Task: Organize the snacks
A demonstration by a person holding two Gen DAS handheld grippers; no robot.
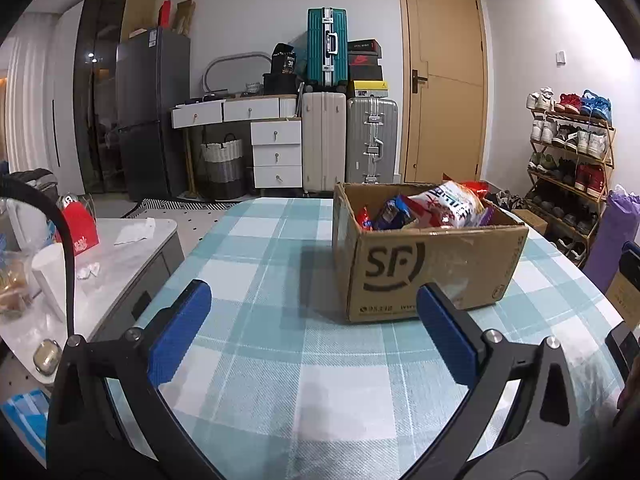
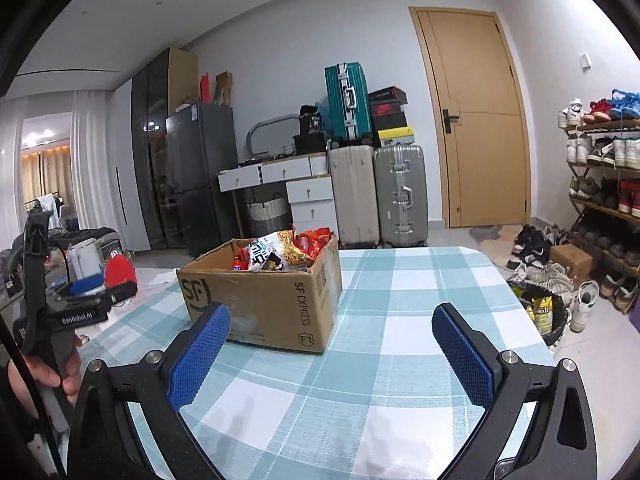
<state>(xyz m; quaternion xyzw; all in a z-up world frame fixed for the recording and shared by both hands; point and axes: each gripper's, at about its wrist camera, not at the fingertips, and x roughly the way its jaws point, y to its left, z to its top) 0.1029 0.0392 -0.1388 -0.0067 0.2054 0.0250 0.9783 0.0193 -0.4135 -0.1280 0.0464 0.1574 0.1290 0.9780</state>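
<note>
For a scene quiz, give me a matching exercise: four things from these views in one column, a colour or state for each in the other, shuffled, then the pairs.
Things
1. cardboard box
2. tablecloth
3. left gripper
4. top suitcase

Descriptions
A. teal, standing on the other suitcases
B. open, holding nothing
C. filled with snack packets
D. blue and white checks

Pairs: 1-C, 2-D, 3-B, 4-A
</note>
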